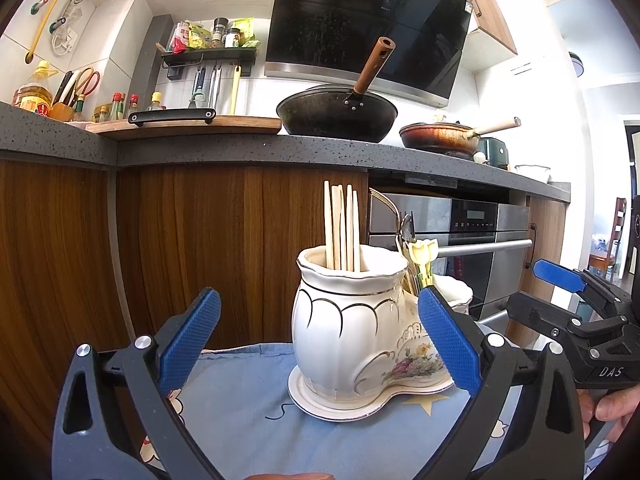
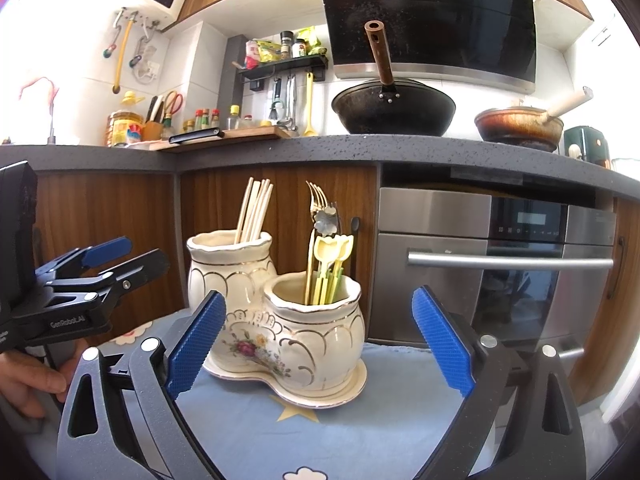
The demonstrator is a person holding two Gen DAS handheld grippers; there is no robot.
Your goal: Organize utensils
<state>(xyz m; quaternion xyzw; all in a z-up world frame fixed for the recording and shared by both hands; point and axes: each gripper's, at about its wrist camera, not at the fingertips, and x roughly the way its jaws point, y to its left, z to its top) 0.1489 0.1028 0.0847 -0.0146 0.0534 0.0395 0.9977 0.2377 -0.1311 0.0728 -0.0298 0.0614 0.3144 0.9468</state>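
A white ceramic double-pot utensil holder (image 1: 352, 332) (image 2: 288, 320) stands on a blue cloth. Its taller pot holds several wooden chopsticks (image 1: 342, 228) (image 2: 254, 210). Its lower pot holds a gold fork (image 2: 318, 200), a flower-topped spoon (image 2: 326, 220) and yellow tulip-topped picks (image 2: 332, 256) (image 1: 424, 254). My left gripper (image 1: 320, 344) is open and empty, its fingers either side of the holder, in front of it. My right gripper (image 2: 316, 344) is open and empty, also in front of the holder. Each gripper shows at the edge of the other's view.
The blue cloth (image 1: 248, 408) (image 2: 360, 432) covers the surface under the holder. Behind are wooden cabinet doors (image 1: 192, 248), an oven (image 2: 492, 264) and a dark counter (image 1: 240, 148) with a black wok (image 1: 336, 114) and a brown pan (image 2: 520, 124).
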